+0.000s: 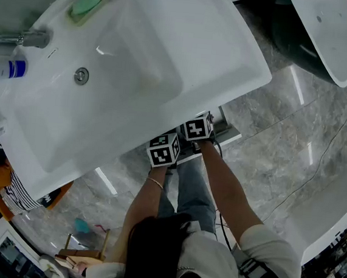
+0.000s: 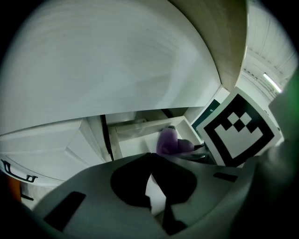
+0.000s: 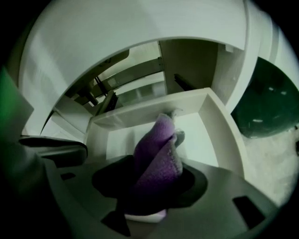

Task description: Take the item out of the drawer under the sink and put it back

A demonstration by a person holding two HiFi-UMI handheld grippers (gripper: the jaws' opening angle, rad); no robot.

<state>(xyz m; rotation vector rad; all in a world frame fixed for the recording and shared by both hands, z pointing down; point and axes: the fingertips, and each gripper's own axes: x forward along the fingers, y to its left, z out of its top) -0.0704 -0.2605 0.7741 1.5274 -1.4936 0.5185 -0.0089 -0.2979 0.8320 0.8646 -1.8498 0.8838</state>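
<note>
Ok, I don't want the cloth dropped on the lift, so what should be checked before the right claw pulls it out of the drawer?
1. White drawer open: ok.
2. Purple fuzzy cloth between right claw pads: ok.
3. Pads pressing on cloth: not ok, they stand wider than it.
4. Way up past white sink rim: cannot tell.
5. Left claw empty, aside: ok.

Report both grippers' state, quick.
Left gripper: shut, holding nothing.
Right gripper: open, jaws wide around the purple cloth in the drawer, not clamped.
</note>
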